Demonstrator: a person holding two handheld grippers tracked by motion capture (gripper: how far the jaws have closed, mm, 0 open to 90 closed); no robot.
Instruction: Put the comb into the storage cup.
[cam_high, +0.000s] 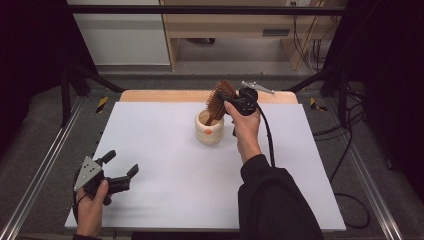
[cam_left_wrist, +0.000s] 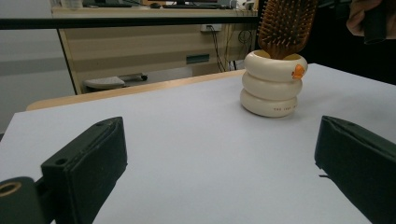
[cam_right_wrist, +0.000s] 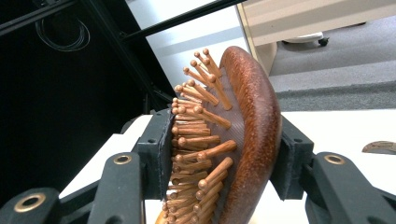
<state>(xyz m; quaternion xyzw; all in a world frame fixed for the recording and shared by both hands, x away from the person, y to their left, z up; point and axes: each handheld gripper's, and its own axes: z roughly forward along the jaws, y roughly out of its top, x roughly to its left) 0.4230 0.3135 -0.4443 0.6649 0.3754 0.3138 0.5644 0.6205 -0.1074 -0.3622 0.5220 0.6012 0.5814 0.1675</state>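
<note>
**Mia:** What is the biggest thing you see?

**Ben:** The worktop (cam_high: 165, 170). It is wide and pale, and its far edge at 12 o'clock is bare wood.

**Mia:** What comes next?

**Ben:** The person's right hand (cam_high: 245, 127). It reaches in from 6 o'clock, a bit right of the middle, and holds the right gripper (cam_high: 226, 99) up at about 12 o'clock.

**Mia:** Are its jaws apart?

**Ben:** No, they are clamped on the head of a brown wooden hairbrush (cam_high: 219, 100). In the right gripper view one jaw presses the pins and the other presses the smooth back (cam_right_wrist: 252, 140).

**Mia:** Where is the brush?

**Ben:** Its handle end goes down into a cream cup (cam_high: 209, 129) that looks like three fat rings stacked up. The cup stands on the worktop just past the middle, toward 12 o'clock. It has a small orange mark (cam_left_wrist: 298, 71) on its top ring.

**Mia:** And the other gripper?

**Ben:** The left gripper (cam_high: 122, 165) sits low at about 8 o'clock, held by the left hand (cam_high: 91, 210). Its jaws are wide apart and hold nothing. It is well apart from the cup.
</note>
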